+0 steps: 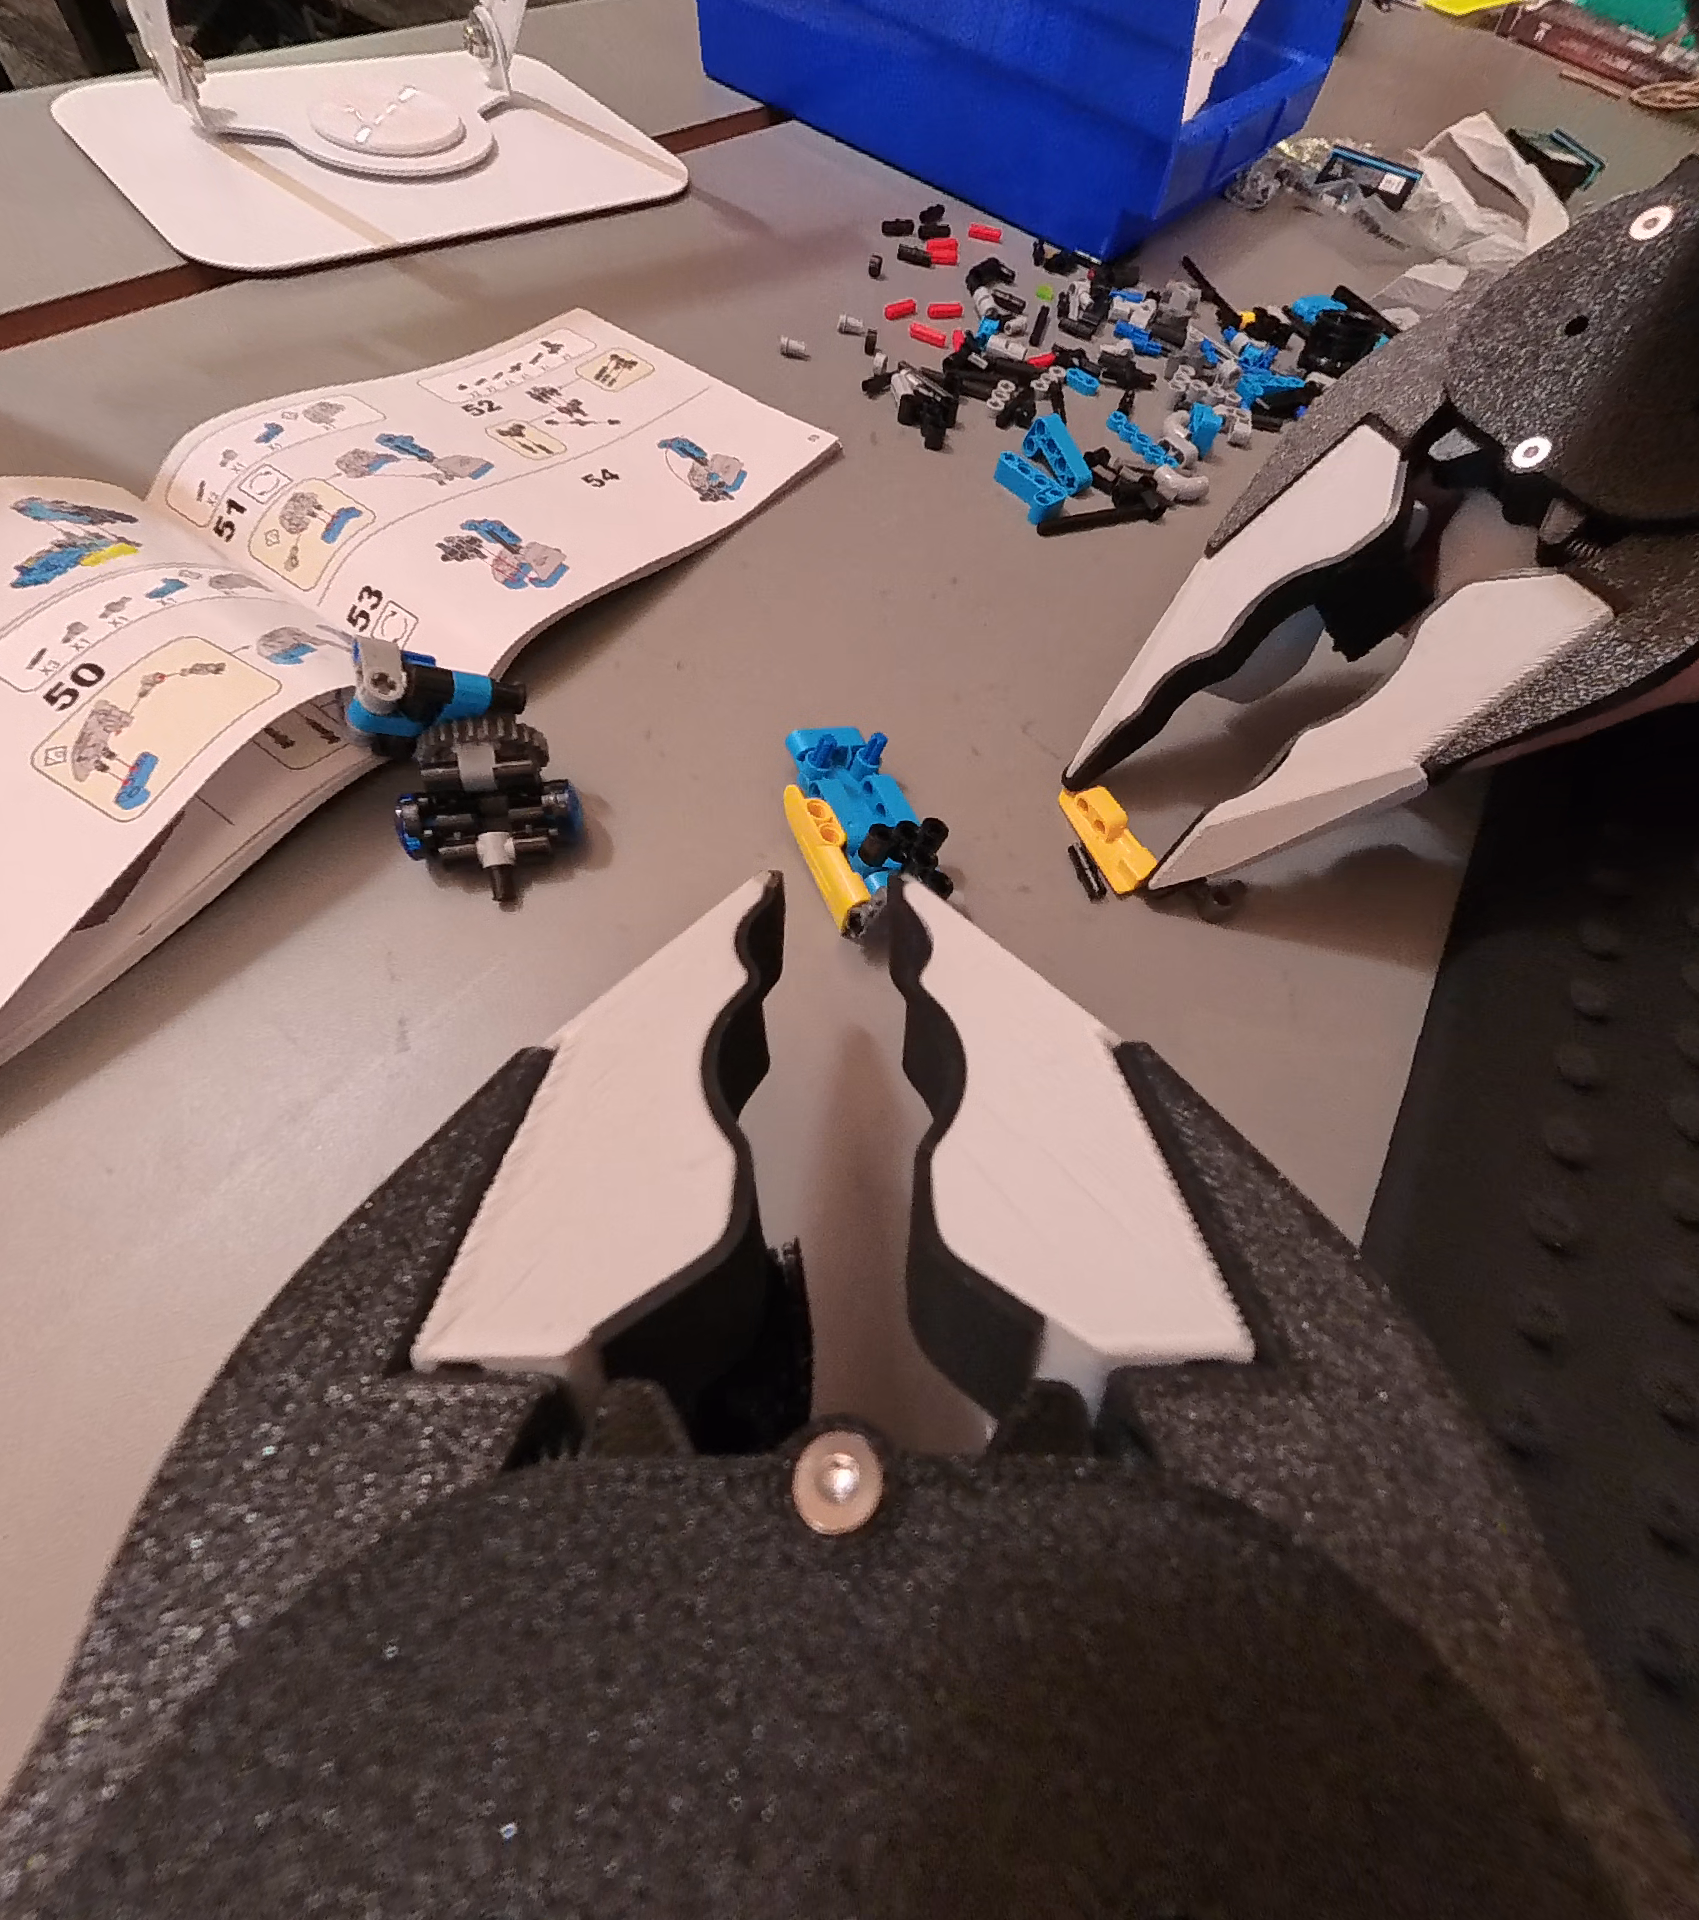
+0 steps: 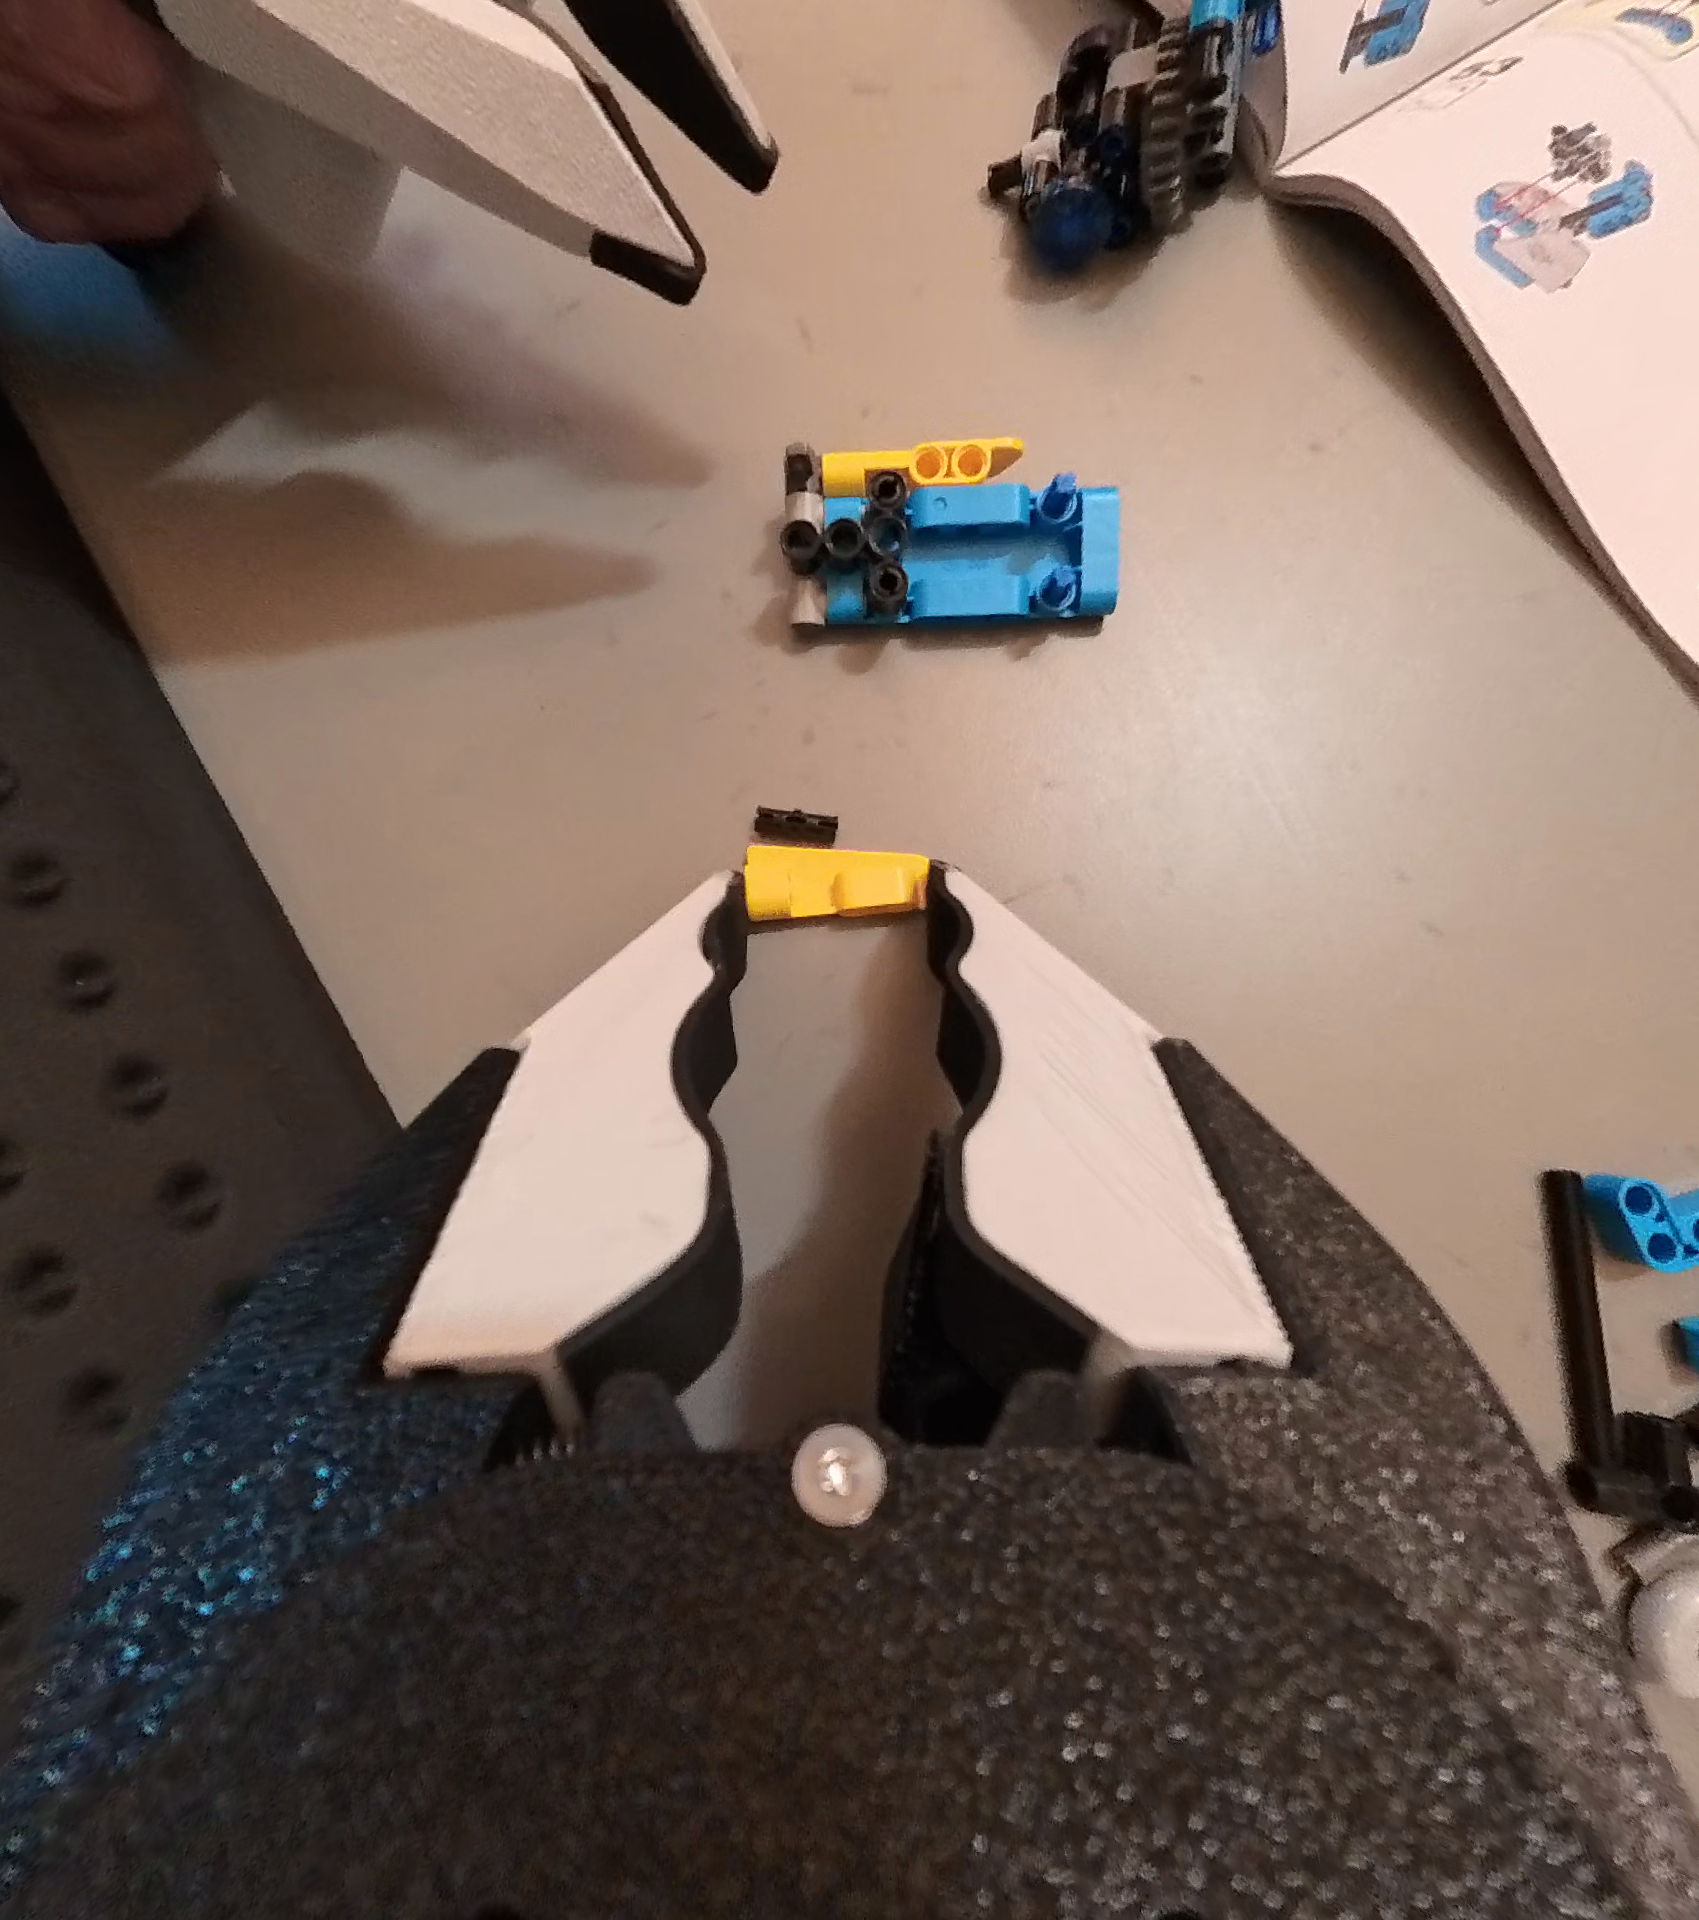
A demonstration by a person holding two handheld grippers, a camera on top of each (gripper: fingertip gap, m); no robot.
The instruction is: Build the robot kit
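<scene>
A small blue, black and yellow brick assembly (image 1: 855, 821) lies on the grey table (image 1: 928, 623); it also shows in the right wrist view (image 2: 959, 540). My left gripper (image 1: 837, 891) is open and empty, its tips just short of the assembly's near end; it shows at the top left of the right wrist view (image 2: 705, 223). My right gripper (image 2: 834, 881) is shut on a yellow brick piece (image 2: 834, 883), one tip on each end, low at the table. From the left wrist view, the right gripper (image 1: 1118, 829) and yellow piece (image 1: 1107, 836) are to the right. A black pin (image 2: 795, 823) lies just beyond the piece.
An open instruction booklet (image 1: 305, 582) lies left, a black gear-and-wheel assembly (image 1: 486, 800) at its edge. A pile of loose parts (image 1: 1115, 364) and a blue bin (image 1: 1032, 104) sit behind. A white stand base (image 1: 357, 156) is far left. A black studded mat (image 1: 1603, 1143) borders the table. About 10 cm separates my left fingertips from my right.
</scene>
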